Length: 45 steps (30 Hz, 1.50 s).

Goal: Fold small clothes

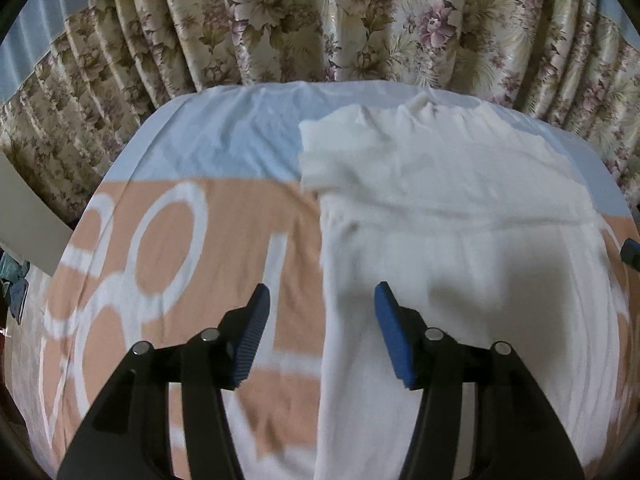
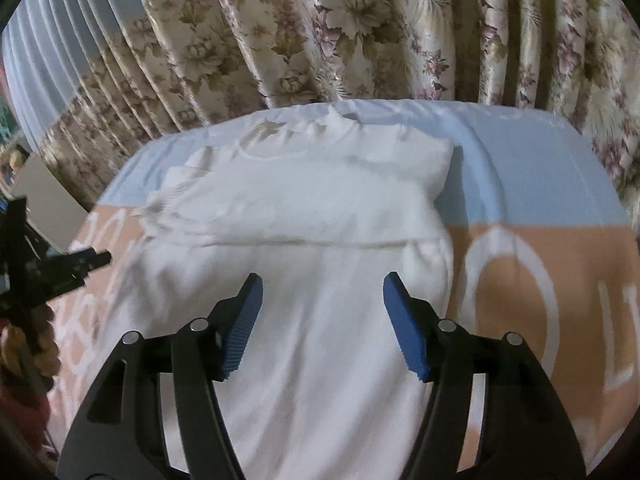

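Observation:
A white garment [image 1: 448, 216] lies flat on the bed, its sides folded in, collar at the far end. It also shows in the right wrist view [image 2: 320, 216]. My left gripper [image 1: 322, 300] is open and empty, hovering over the garment's left edge near its lower part. My right gripper [image 2: 322, 292] is open and empty, hovering above the garment's lower middle. The left gripper appears at the left edge of the right wrist view [image 2: 60, 268]. A bit of the right gripper shows at the right edge of the left wrist view [image 1: 632, 254].
The bed is covered by a sheet [image 1: 208, 248], peach with white rings near me and light blue at the far end [image 2: 540, 168]. Floral curtains [image 1: 320, 20] hang right behind the bed. A white panel [image 1: 24, 216] stands at the left.

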Available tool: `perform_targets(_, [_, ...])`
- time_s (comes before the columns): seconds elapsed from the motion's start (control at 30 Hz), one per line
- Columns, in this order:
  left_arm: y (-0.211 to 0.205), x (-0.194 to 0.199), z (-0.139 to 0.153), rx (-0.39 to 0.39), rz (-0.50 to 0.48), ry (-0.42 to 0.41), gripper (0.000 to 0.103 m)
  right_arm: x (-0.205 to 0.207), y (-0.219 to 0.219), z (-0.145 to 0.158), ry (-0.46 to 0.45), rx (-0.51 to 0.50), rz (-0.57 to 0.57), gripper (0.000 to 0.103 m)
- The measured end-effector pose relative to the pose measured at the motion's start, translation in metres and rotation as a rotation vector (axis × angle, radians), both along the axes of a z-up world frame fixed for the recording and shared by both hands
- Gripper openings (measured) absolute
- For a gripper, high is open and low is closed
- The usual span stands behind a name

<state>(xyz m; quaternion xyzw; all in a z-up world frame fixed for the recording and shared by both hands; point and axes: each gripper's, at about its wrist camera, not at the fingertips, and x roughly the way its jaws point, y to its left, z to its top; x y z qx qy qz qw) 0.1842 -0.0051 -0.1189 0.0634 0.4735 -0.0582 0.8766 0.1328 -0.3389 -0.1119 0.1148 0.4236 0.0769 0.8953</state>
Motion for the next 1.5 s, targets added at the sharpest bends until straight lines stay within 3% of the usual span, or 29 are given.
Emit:
perform_targets(0.2, [0.011,-0.055,-0.001,-0.007,0.010,0.017,0.056,-0.057,0.011,0.009,-0.018,0.057,0.002,0.064])
perform_targets(0.5, [0.016,-0.125,0.000,0.010,0.003,-0.005,0.056,-0.130,0.040,0.012,0.008,0.006,0.008,0.068])
perform_targets(0.7, [0.027,-0.156,-0.015,-0.002,0.033,0.051,0.057,-0.163,0.042,-0.001,0.039,0.014,-0.009,0.070])
perform_targets(1.07, [0.022,-0.178,-0.030,0.039,0.024,0.058,0.058,-0.186,0.044,-0.024,0.109,0.025,-0.060,0.070])
perform_targets(1.13, [0.023,-0.181,-0.030,0.041,0.032,0.047,0.071,-0.189,0.043,-0.026,0.113,0.033,-0.060,0.070])
perform_targets(1.5, [0.040,-0.187,-0.044,0.011,0.063,0.095,0.072,-0.205,0.038,-0.042,0.152,0.028,-0.072,0.071])
